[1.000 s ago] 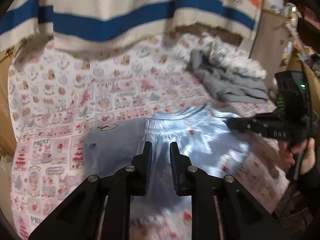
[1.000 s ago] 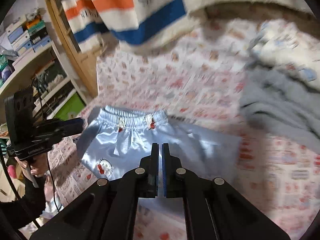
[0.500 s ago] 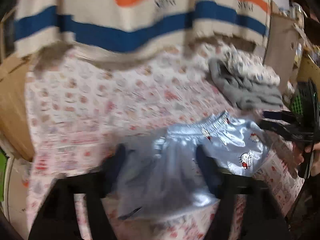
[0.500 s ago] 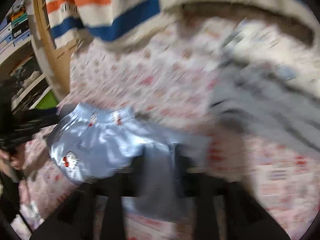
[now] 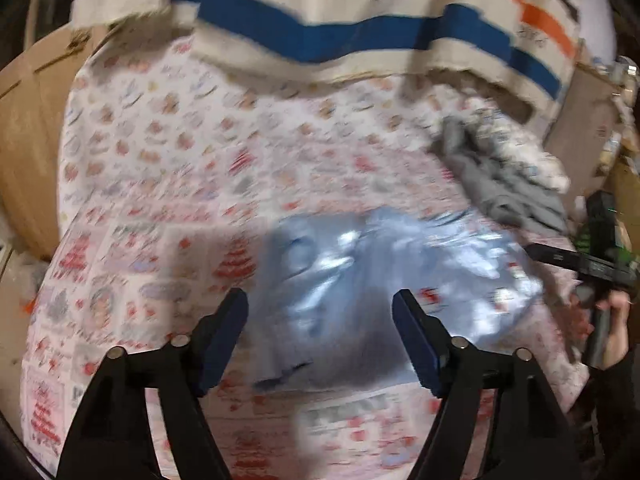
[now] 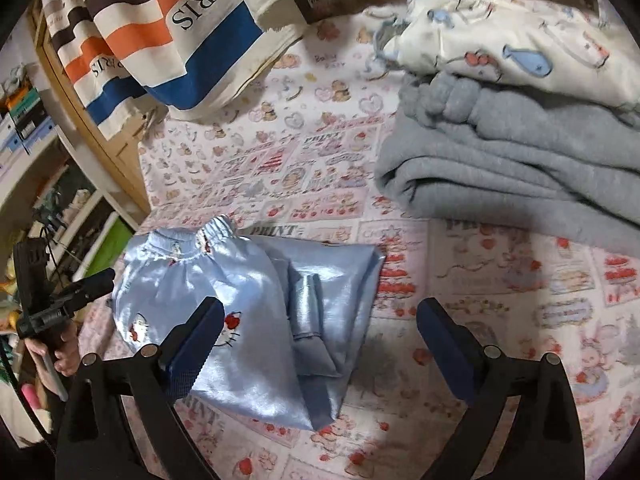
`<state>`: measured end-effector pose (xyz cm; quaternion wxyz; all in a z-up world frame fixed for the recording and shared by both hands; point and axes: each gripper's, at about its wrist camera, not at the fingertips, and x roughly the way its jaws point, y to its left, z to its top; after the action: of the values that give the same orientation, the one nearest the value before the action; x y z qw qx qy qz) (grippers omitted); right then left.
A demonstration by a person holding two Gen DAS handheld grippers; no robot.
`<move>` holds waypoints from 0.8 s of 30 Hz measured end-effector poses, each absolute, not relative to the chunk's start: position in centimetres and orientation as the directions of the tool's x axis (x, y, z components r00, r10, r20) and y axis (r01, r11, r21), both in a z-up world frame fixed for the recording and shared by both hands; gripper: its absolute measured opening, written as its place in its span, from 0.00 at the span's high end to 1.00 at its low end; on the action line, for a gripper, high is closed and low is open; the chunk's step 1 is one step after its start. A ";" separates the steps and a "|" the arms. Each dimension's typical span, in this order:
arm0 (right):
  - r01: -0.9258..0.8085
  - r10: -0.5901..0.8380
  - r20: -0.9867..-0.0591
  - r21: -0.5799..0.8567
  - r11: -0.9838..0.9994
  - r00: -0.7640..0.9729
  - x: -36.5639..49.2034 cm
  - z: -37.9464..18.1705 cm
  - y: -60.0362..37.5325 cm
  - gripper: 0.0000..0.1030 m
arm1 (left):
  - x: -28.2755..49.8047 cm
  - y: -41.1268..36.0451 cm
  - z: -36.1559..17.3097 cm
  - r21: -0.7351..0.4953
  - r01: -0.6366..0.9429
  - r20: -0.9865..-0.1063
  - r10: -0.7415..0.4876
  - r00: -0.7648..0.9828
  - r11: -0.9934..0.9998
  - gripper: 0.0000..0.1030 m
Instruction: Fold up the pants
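Pants (image 6: 256, 316): pale blue satin, small, lying folded on the printed bedsheet (image 6: 304, 160) at about 9 o'clock of centre in my right wrist view, elastic waistband (image 6: 188, 244) toward 11 o'clock and the doubled legs stacked toward 3 o'clock. In the left wrist view, which is blurred, the pants (image 5: 360, 292) sit just past my fingertips, at centre toward 3 o'clock. Right gripper (image 6: 316, 328): jaws spread wide and opening, its left finger over the cartoon print, nothing pinched between the pads. Left gripper (image 5: 320, 328): jaws apart but closing; cloth lies beyond and between them, and I see no pad pressing on it. Handling, as I judge it: very light, limp, and slippery, so layers will likely slide off one another if dragged. The sheen suggests a shallow pinch may slip out. I would take hold at the gathered waistband or at a folded edge where several layers stack, since the bulk gives the pads something to bite. The grey folded garment (image 6: 500, 160) and the white printed one (image 6: 512, 40) on top of it lie well apart at 1 o'clock. A striped bag (image 6: 168, 32) stands at 11 o'clock.
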<state>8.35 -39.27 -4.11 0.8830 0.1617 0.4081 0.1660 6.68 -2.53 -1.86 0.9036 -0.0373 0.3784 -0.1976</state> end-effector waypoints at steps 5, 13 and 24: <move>-0.190 0.453 -0.684 0.427 0.884 0.571 9.6 -4.6 -38.6 0.05 | 6.5 -5.6 -0.3 -0.135 0.378 -0.658 -0.368 0.657 0.916 0.43; -0.224 0.317 -0.741 0.226 0.948 0.592 9.5 -4.8 -36.1 0.04 | 8.5 -2.2 -1.7 -0.128 0.211 -0.657 -0.242 0.714 0.969 0.29; -0.260 0.310 -0.740 0.187 0.947 0.596 9.4 -4.8 -33.9 0.12 | 11.7 -2.5 -6.0 -0.309 0.305 -0.750 -0.428 0.505 0.901 0.18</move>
<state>9.38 -33.87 -4.80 0.8929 0.0297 0.4199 0.1594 11.71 -2.50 -6.04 0.8647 -0.0683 0.4503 -0.2119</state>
